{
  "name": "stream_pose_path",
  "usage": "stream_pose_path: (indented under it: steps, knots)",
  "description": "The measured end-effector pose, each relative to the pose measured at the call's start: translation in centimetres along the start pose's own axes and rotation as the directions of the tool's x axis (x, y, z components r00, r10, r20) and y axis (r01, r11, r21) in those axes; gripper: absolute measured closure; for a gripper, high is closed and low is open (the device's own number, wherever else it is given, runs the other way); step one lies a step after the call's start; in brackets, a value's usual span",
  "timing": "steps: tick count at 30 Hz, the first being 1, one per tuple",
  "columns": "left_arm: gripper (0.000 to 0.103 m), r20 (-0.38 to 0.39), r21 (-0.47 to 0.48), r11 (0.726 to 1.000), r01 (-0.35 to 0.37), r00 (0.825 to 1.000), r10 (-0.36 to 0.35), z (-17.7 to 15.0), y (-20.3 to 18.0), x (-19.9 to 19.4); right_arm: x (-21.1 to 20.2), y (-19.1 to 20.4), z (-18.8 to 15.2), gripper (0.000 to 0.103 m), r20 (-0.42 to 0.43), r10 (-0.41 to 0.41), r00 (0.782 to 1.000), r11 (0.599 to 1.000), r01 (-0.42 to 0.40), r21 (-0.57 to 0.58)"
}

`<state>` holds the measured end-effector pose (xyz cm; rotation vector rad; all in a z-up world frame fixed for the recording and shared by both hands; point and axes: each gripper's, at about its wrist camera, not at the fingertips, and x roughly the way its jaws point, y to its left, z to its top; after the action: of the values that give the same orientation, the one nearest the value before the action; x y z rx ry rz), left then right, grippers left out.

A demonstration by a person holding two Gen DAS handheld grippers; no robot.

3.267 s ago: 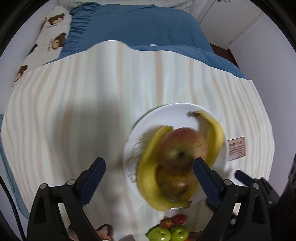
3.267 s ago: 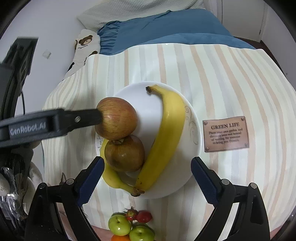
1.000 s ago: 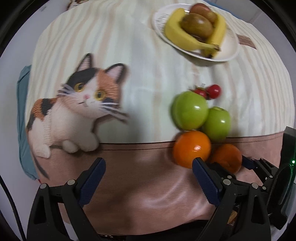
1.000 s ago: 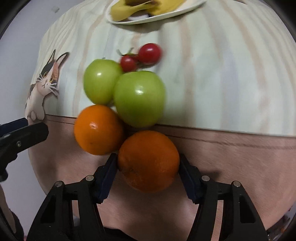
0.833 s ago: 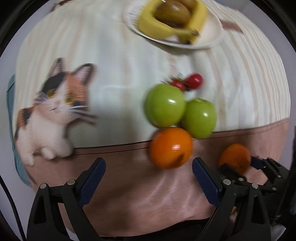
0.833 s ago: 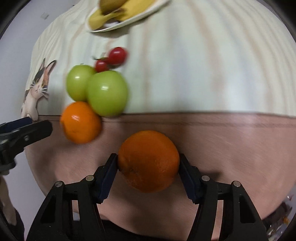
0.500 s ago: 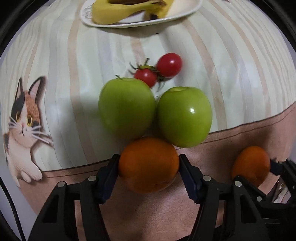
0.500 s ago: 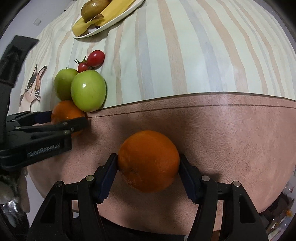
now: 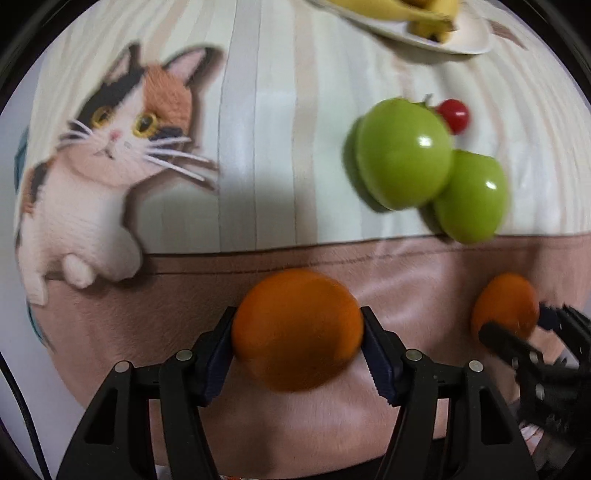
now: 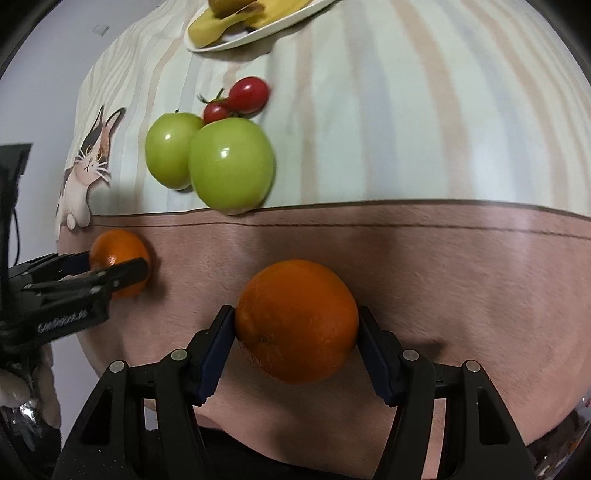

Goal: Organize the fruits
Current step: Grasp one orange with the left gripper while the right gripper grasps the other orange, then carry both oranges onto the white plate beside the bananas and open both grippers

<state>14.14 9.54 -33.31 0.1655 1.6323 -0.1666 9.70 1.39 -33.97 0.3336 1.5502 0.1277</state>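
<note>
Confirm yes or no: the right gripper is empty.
No, the right gripper is shut on an orange, with a blue pad pressed against each side of it.

bed blanket [image 10: 406, 129] | on it: 2 green apples [image 10: 231, 166], tomatoes [image 10: 247, 94], plate [image 10: 258, 35]

We find two round green apples [image 10: 231, 166] touching side by side on the striped cloth-covered bed [image 10: 406, 110], right at the seam where its near pink band begins. Two small red cherry tomatoes [image 10: 247, 94] lie just behind them. Farther back, near the far edge, sits a white oval plate [image 10: 258, 35] with yellow bananas [image 9: 399, 11] on it. Left of the apples lies the stitched calico cat figure [image 9: 110, 155]. Over the near band, two round oranges are apart: one [image 9: 297, 334] left, one [image 10: 297, 319] right.
</note>
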Motion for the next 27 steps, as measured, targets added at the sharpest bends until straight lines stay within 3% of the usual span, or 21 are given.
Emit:
stream_pose_path:
  steps: [7,15,21,27]
  knots:
    - [0.041,0.011,0.003,1.0,-0.016,1.0,0.016,0.5,-0.3,0.8,0.7,-0.1,2.1,0.035,-0.016,0.021,1.0,0.999,-0.021,0.042]
    - [0.042,0.054,0.006,1.0,-0.024,0.998,0.024,-0.2,-1.9,-0.9,1.0,2.4,3.0,0.036,0.024,-0.045,0.999,0.999,0.044,0.013]
    - [0.042,0.117,0.019,0.999,0.034,0.993,-0.036,0.3,-2.1,-4.9,-0.8,3.0,4.0,0.036,0.063,0.005,0.998,0.998,-0.008,0.055]
    - [0.042,0.206,0.049,0.991,0.124,0.97,-0.132,3.5,-2.1,-11.2,-4.6,2.9,7.4,0.036,0.145,0.085,0.986,0.989,-0.1,0.104]
